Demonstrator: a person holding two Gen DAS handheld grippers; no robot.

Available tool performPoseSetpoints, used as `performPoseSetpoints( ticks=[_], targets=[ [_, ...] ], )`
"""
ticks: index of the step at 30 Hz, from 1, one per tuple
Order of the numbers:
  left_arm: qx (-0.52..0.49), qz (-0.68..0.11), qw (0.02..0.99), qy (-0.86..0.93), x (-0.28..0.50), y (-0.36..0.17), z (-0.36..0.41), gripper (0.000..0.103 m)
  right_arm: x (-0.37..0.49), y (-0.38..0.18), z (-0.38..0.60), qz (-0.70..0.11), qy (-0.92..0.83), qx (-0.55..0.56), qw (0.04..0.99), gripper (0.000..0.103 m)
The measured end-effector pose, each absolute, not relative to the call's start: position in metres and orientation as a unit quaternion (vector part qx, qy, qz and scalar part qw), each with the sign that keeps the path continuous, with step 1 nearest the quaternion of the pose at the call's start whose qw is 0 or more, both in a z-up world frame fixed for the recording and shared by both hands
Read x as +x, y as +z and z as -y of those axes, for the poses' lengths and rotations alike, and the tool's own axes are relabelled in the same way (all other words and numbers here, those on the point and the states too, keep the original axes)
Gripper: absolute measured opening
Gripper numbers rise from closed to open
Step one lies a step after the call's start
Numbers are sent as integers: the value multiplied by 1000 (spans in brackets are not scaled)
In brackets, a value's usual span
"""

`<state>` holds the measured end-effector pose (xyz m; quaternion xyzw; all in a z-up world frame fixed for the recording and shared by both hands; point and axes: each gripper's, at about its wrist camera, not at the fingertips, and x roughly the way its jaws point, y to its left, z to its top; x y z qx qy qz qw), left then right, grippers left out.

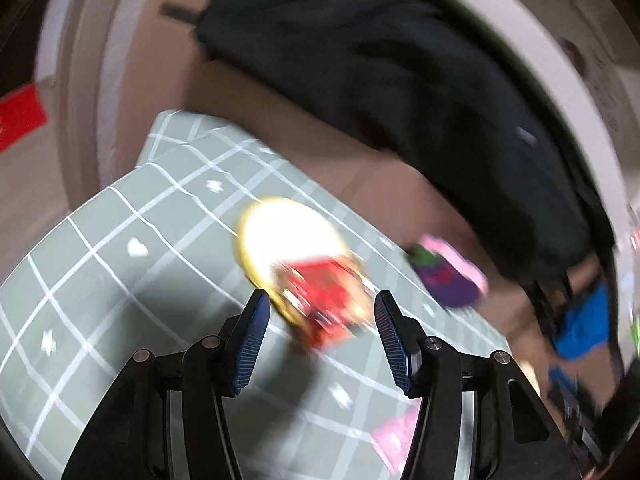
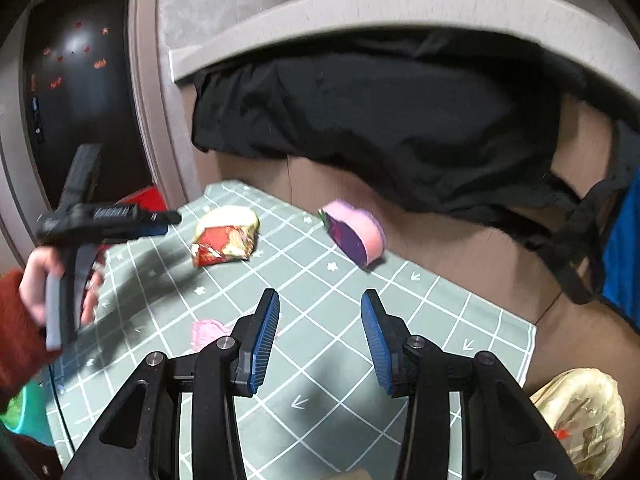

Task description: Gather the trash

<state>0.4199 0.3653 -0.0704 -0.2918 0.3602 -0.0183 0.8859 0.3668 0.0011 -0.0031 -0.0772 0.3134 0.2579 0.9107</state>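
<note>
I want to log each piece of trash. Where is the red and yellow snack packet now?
In the right wrist view the snack packet lies on the checked cloth, left of the pink and purple wrapper.

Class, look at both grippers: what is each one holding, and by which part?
Nothing is held. The left gripper is open above the red wrapper lying on the cloth; the right gripper is open over bare cloth.
</note>
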Motion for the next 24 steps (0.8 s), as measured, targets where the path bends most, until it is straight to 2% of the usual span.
performPoseSetpoints(
  ticks=[7, 11, 14, 19, 21, 24],
  targets=[
    [-280, -405, 870, 12, 505, -100, -395, 55, 398, -28, 3, -345, 246, -73, 903, 41],
    [-261, -408, 875, 22, 525, -108, -399, 55, 404, -38, 0, -360, 266, -73, 891, 41],
    [-236, -426, 873, -33, 523, -108, -383, 55, 405, -44, -11, -365, 282, -90, 882, 41],
    [-85, -447, 887, -77, 486, -109, -323, 54, 403, -49, -22, -372, 300, -85, 874, 41],
    [-87, -447, 886, -87, 468, -108, -312, 53, 398, -51, -25, -376, 303, -87, 871, 41],
    [-121, -453, 876, -113, 444, -109, -299, 46, 389, -55, -28, -381, 307, -94, 867, 41]
  ],
)
